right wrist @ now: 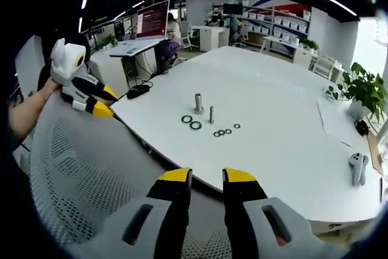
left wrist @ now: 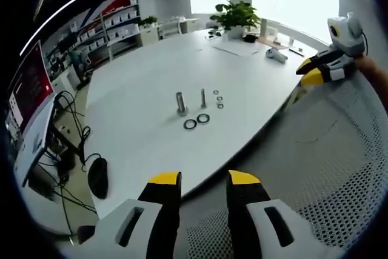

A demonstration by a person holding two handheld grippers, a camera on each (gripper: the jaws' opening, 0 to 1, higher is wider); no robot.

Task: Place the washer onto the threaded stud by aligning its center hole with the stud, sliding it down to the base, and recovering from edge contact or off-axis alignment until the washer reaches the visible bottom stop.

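Note:
Two upright studs stand mid-table: a thick stud and a thin threaded stud. Two large dark washers lie flat in front of them. Several small washers lie beside the thin one. My left gripper is open and empty, well back from the table edge. My right gripper is likewise open and empty, short of the table. Each also appears in the other's view, the right gripper and the left gripper, held by a hand.
A grey mesh chair back lies between the grippers and the white table. A black mouse and cables sit at the table's left side. A white controller, papers and a potted plant sit farther off.

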